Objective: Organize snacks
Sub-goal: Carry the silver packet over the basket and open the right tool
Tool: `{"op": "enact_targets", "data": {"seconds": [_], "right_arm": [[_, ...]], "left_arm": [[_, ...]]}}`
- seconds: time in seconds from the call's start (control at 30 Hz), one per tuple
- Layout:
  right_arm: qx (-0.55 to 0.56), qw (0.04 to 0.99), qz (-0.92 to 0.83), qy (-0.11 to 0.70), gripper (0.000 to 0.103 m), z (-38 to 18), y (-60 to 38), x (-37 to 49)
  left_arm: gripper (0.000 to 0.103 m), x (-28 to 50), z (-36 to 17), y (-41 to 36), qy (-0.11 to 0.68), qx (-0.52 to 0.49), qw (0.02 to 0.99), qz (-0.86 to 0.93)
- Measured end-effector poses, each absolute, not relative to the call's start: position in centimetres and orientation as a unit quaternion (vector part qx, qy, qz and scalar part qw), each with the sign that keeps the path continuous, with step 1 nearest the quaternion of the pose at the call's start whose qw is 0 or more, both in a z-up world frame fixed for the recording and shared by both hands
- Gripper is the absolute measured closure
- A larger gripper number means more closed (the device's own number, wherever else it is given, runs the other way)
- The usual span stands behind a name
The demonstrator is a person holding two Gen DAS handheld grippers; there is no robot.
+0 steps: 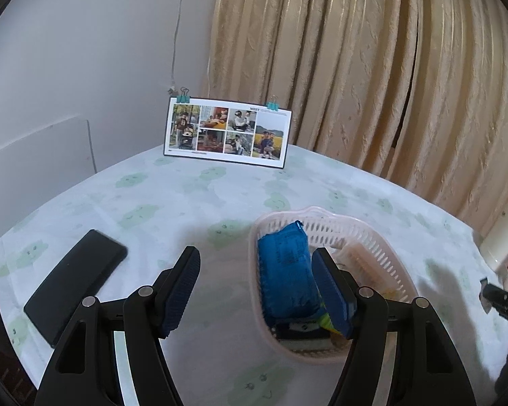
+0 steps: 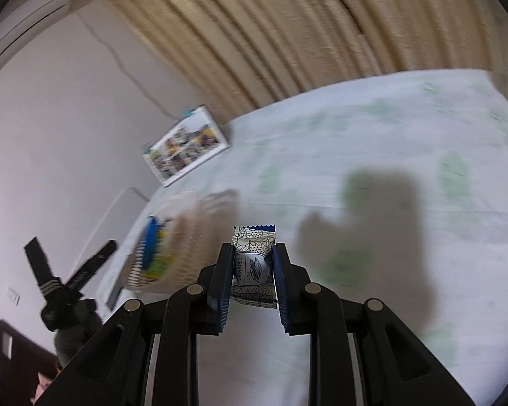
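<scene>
Landmark: pale pink plastic basket (image 1: pixel 325 284), oval, slotted lattice walls, sitting on a tabletop (image 1: pixel 193 209) covered in white cloth with faint green blob prints.

Inside the basket: a blue crinkled foil snack packet (image 1: pixel 284 270), pillow-shaped, long axis running from the basket's near end toward its far rim, top edge leaning on the far-left wall. Beside it on the right, a pale orange-tinted packet (image 1: pixel 359 253), details unclear. More wrappers at the near end, partly hidden.

Left gripper (image 1: pixel 255 284): jaws spread wide, nothing between them; the right pad sits over the basket, the left pad over bare cloth left of it.

Right gripper (image 2: pixel 253 270): jaws clamped on a small white snack packet (image 2: pixel 254 264), dark blue patterned print, serrated top edge, "DENMAS" lettering. Its long axis runs along the fingers, crimped end pointing away from the camera. It is held above the cloth, right of the basket (image 2: pixel 183 237), which is motion-blurred here.

Left of the basket: flat black matte slab (image 1: pixel 74 284), rectangular. Beyond the basket: photo-collage card (image 1: pixel 227 133), standing upright, teal binder clips on top.
</scene>
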State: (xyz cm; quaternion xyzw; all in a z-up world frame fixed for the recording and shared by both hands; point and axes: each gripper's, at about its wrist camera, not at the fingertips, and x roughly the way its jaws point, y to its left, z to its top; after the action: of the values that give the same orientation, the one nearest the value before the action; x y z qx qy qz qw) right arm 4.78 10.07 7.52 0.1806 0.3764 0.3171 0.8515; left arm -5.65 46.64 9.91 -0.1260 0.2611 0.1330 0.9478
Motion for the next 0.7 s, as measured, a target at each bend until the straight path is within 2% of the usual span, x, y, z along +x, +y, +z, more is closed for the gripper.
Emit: {"op": "enact_targets", "data": {"seconds": [0.57,0.7], "right_arm": [[0.125,0.823,0.402,0.382,0.081,9.1,23.5,3.1],[0.103,0.827,0.401,0.382,0.077,8.8,25.9,3.0]], "left_arm": [[0.034,-7.9,9.2,47.9,0.257,-0.130,0.950,0.117],[0.034,-8.3,9.2,48.3,0.255,-0.138,0.950,0.116]]}}
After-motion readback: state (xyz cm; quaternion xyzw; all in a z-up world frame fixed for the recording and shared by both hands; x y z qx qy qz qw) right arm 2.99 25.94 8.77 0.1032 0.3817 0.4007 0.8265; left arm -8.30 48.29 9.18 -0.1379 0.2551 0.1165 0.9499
